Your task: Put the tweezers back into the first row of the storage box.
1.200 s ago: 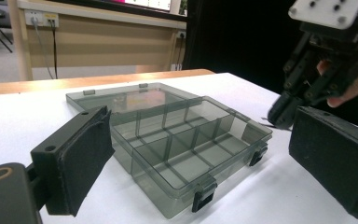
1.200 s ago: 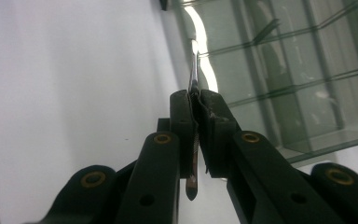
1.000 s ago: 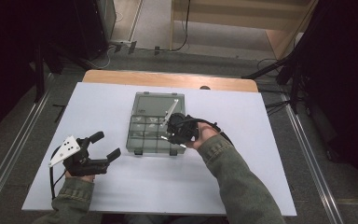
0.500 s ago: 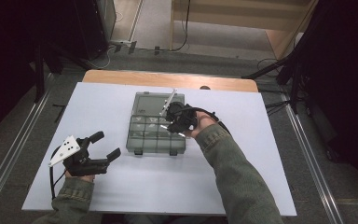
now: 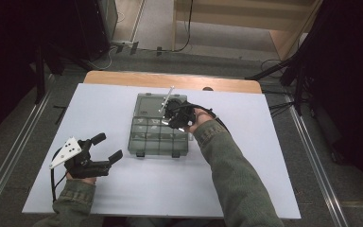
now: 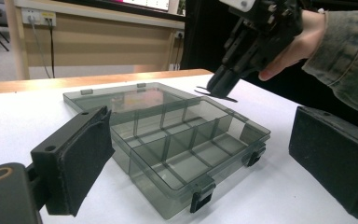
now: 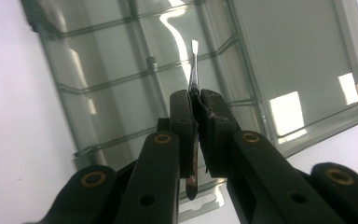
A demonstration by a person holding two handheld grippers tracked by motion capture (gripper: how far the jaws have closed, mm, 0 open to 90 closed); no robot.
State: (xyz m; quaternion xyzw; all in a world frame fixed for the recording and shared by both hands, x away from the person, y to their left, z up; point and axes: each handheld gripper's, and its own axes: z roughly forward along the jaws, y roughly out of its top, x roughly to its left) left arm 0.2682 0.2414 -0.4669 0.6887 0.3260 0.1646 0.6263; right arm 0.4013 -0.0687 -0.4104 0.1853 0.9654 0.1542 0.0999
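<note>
A smoky clear compartment box (image 5: 158,139) lies open on the white table, its lid (image 5: 150,103) laid flat on the far side. My right gripper (image 5: 172,119) hovers over the box's far right compartments, shut on a thin metal strip (image 7: 193,65) that sticks out past the jaws. The left gripper view has that right gripper (image 6: 227,79) above the box (image 6: 186,154), with the strip (image 6: 214,93) just under its tips. My left gripper (image 5: 109,146) rests open on the table, left of the box, nothing between its pads (image 6: 81,158).
The white table (image 5: 246,189) has a wooden strip (image 5: 123,78) along its far edge. Metal rails (image 5: 14,156) run along the floor on both sides. Black latches (image 6: 200,196) stick out from the box's near edge.
The right gripper has moved away from me with the strip, from the box's near right compartments toward the lid hinge. The left gripper has stayed put.
</note>
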